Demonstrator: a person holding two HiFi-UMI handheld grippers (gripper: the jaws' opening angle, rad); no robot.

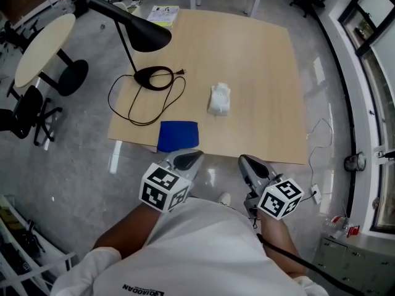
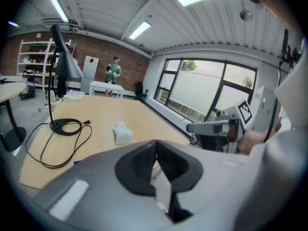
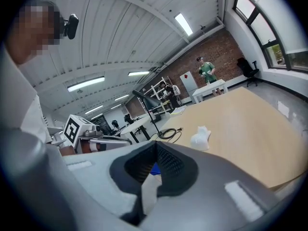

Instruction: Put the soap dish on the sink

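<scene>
Light wood table fills the centre of the head view, on glossy grey floor. Windows run along the right edge and a round table stands upper left. A black desk lamp with a looped cord occupies the table's left part.

A small white moulded piece lies mid-table. A blue square piece lies at the near edge. Which of them is the soap dish cannot be told.

Left gripper and right gripper sit lower centre, off the table. Both have their jaws pressed together, with nothing between them.

A loft-style office or lab — brick wall, shelving, swivel chair, wooden table, wide windows.
</scene>
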